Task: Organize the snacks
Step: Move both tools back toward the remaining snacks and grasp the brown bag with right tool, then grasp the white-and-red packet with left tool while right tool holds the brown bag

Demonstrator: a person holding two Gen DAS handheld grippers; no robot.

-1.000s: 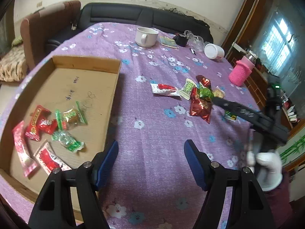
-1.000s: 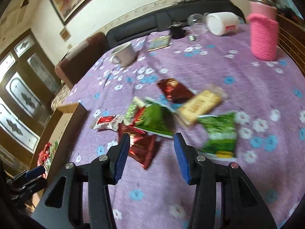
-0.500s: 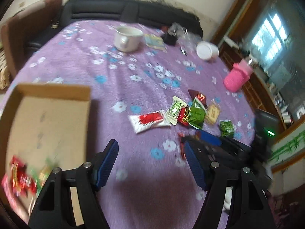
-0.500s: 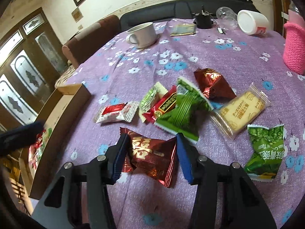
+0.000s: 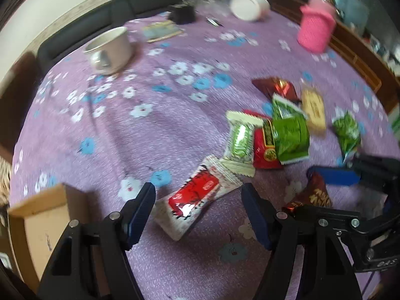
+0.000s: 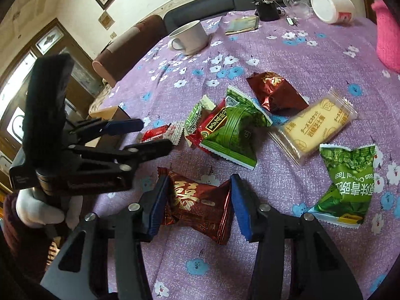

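Several snack packets lie on the purple flowered tablecloth. My left gripper is open, its fingers either side of a red-and-white packet, also seen in the right wrist view. My right gripper is open around a dark red foil packet, its pads close to both ends; that packet shows in the left wrist view. Beyond lie a green packet, a biscuit packet, a pea packet and another dark red packet. A corner of the cardboard box is at left.
A white mug, a pink knitted holder, a tipped white cup and small items stand at the table's far side. A dark sofa runs behind the table. The left gripper's body is close to the right gripper.
My left gripper has swung right from over the box to the red-and-white packet. My right gripper has moved down around the dark red foil packet, still open.
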